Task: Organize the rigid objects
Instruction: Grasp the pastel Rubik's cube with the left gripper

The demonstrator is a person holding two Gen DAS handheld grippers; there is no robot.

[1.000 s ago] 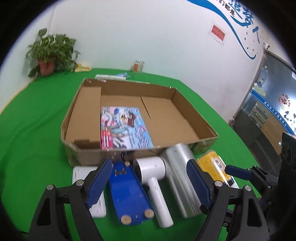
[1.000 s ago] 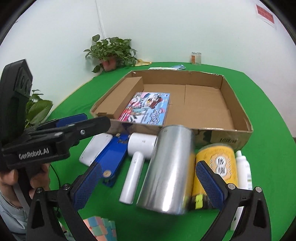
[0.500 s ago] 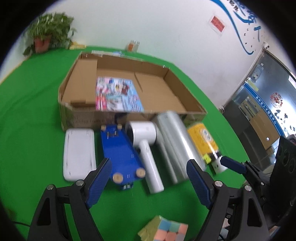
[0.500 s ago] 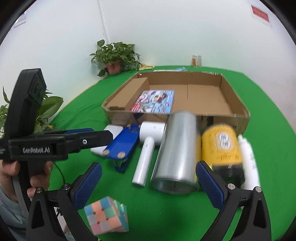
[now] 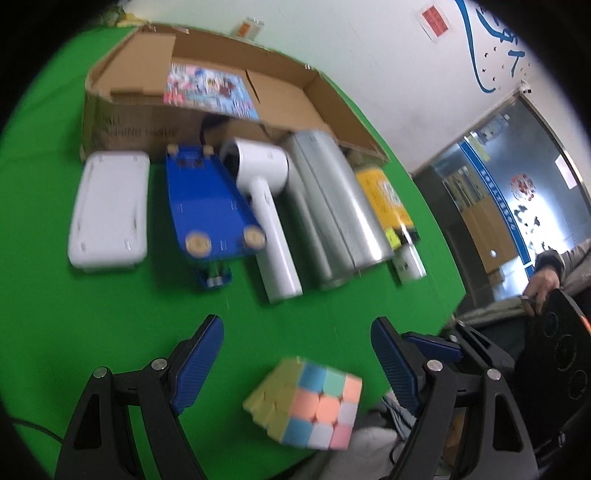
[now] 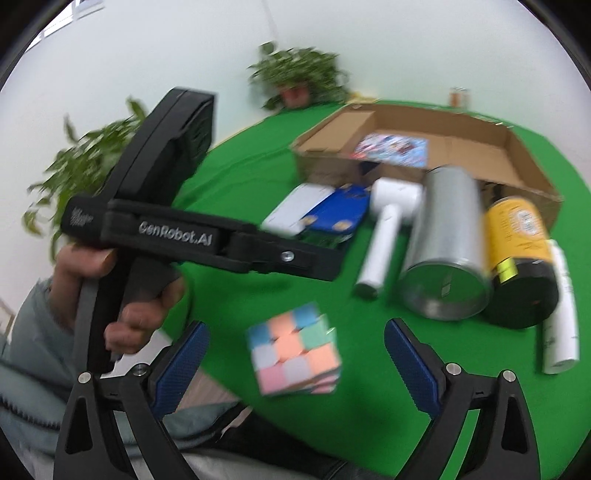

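A row of objects lies on the green table before an open cardboard box (image 5: pixel 110 79) (image 6: pixel 517 147) that holds a colourful book (image 5: pixel 208 88): a white flat case (image 5: pixel 109 206), a blue stapler-like tool (image 5: pixel 210 210), a white hair dryer (image 5: pixel 266 206), a silver cylinder (image 5: pixel 332 199) (image 6: pixel 443 254), a yellow can (image 6: pixel 517 254) and a white bottle (image 6: pixel 559 325). A pastel puzzle cube (image 5: pixel 306 402) (image 6: pixel 291 350) sits near the table's front edge. My left gripper (image 5: pixel 297 354) is open just behind the cube. My right gripper (image 6: pixel 295 354) is open around the cube's level, empty.
Potted plants (image 6: pixel 299 77) stand at the far and left edges of the round table. A small jar (image 5: pixel 249 27) stands behind the box. The left gripper's body and the hand holding it (image 6: pixel 140 236) fill the left of the right wrist view.
Both grippers have pulled back from the row of objects toward the table's front edge. The puzzle cube has come into view between their fingers.
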